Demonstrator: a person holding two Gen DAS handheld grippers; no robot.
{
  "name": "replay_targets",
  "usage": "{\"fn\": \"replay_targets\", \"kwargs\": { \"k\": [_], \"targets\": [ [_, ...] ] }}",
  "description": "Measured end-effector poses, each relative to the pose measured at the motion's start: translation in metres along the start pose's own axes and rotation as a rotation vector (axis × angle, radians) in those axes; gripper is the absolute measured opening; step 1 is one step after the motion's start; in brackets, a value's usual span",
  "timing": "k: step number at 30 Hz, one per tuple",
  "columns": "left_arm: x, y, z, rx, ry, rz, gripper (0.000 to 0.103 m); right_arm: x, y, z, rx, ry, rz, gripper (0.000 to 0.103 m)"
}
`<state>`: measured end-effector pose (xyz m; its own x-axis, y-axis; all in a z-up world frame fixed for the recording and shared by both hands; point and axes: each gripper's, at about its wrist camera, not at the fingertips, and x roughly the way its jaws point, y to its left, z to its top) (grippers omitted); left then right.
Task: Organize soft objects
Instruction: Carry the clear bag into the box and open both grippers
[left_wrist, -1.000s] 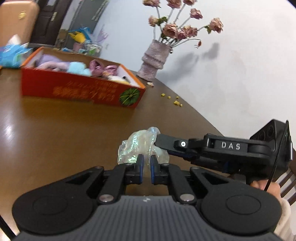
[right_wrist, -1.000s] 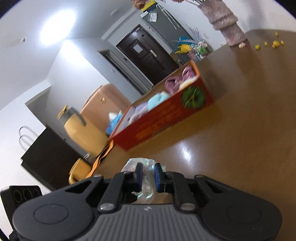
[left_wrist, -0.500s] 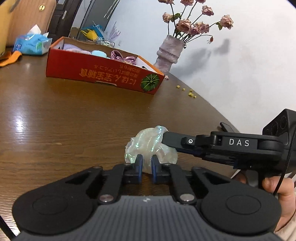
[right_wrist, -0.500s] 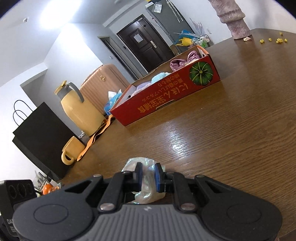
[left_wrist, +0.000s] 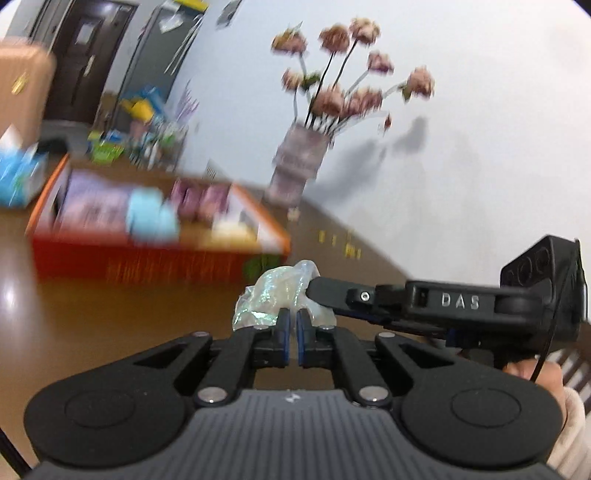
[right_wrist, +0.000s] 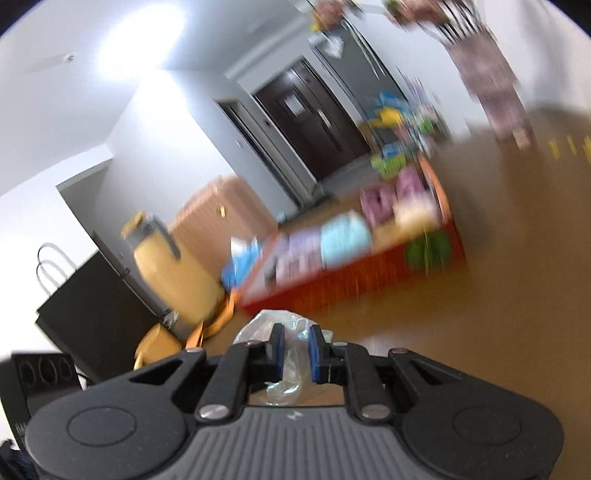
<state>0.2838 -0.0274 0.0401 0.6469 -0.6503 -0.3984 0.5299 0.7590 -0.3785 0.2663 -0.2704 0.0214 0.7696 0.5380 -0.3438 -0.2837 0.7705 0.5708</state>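
A crumpled, iridescent clear plastic film (left_wrist: 269, 295) hangs just above the brown table (left_wrist: 110, 325), held from two sides. My left gripper (left_wrist: 291, 321) has its jaws closing, the blue pads nearly together on the film's near edge. My right gripper (left_wrist: 314, 288) reaches in from the right and pinches the film's far side. In the right wrist view the right gripper (right_wrist: 294, 339) is shut on the film (right_wrist: 273, 321), which bulges between its pads. Behind it stands the red cardboard box (left_wrist: 147, 258) of soft purple, blue and pink items, also seen as the red box (right_wrist: 351, 280).
A vase of dried roses (left_wrist: 299, 166) stands behind the box, with yellow crumbs (left_wrist: 347, 243) on the table near it. A blue tissue pack (left_wrist: 18, 177) lies left of the box. A yellow jug (right_wrist: 173, 273), mug (right_wrist: 155, 347) and black bag (right_wrist: 92, 314) are at the table's far side.
Both grippers have risen together with the film, which has left the table top. The red box now looks nearer and the views are blurred by motion.
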Motion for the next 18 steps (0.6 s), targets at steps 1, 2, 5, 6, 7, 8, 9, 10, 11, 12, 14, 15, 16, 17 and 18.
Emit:
{"fn": "replay_targets", "kwargs": {
  "k": [1,2,5,6,7,8,9,10,11,12,14,15,16,17,18],
  "targets": [
    [0.012,0.004,0.019,0.014,-0.010,-0.010,0.005,0.008,0.002,0.023,-0.046,-0.026,-0.013,0.013],
    [0.027,0.010,0.038,0.022,-0.014,-0.010,0.005,0.017,0.004,0.041,-0.082,-0.044,-0.030,0.013],
    [0.079,0.033,0.084,0.017,-0.004,0.018,0.005,0.063,-0.003,0.099,-0.134,-0.039,-0.078,0.013],
    [0.098,0.044,0.095,0.007,0.009,0.047,0.005,0.085,-0.011,0.117,-0.125,-0.017,-0.091,0.013],
    [0.116,0.056,0.102,-0.021,0.039,0.064,0.005,0.102,-0.018,0.128,-0.109,0.006,-0.101,0.013],
    [0.133,0.069,0.106,-0.053,0.071,0.070,0.005,0.125,-0.028,0.138,-0.093,0.041,-0.115,0.013],
    [0.148,0.080,0.107,-0.074,0.093,0.081,0.005,0.144,-0.034,0.144,-0.099,0.069,-0.132,0.013],
    [0.160,0.088,0.107,-0.079,0.112,0.099,0.005,0.165,-0.041,0.148,-0.113,0.098,-0.162,0.013],
    [0.171,0.095,0.106,-0.085,0.134,0.120,0.005,0.182,-0.048,0.148,-0.114,0.127,-0.178,0.013],
    [0.183,0.102,0.103,-0.089,0.164,0.131,0.005,0.198,-0.054,0.147,-0.122,0.162,-0.196,0.012],
    [0.199,0.109,0.096,-0.076,0.211,0.129,0.006,0.223,-0.063,0.140,-0.150,0.200,-0.263,0.013],
    [0.206,0.109,0.091,-0.061,0.234,0.145,0.007,0.233,-0.065,0.136,-0.167,0.221,-0.284,0.013],
    [0.209,0.111,0.086,-0.050,0.252,0.162,0.007,0.241,-0.067,0.132,-0.187,0.236,-0.313,0.015],
    [0.211,0.114,0.083,-0.045,0.262,0.169,0.007,0.246,-0.068,0.128,-0.206,0.240,-0.336,0.016],
    [0.208,0.117,0.081,-0.049,0.263,0.167,0.008,0.249,-0.068,0.126,-0.220,0.245,-0.338,0.016]
  ]
}}
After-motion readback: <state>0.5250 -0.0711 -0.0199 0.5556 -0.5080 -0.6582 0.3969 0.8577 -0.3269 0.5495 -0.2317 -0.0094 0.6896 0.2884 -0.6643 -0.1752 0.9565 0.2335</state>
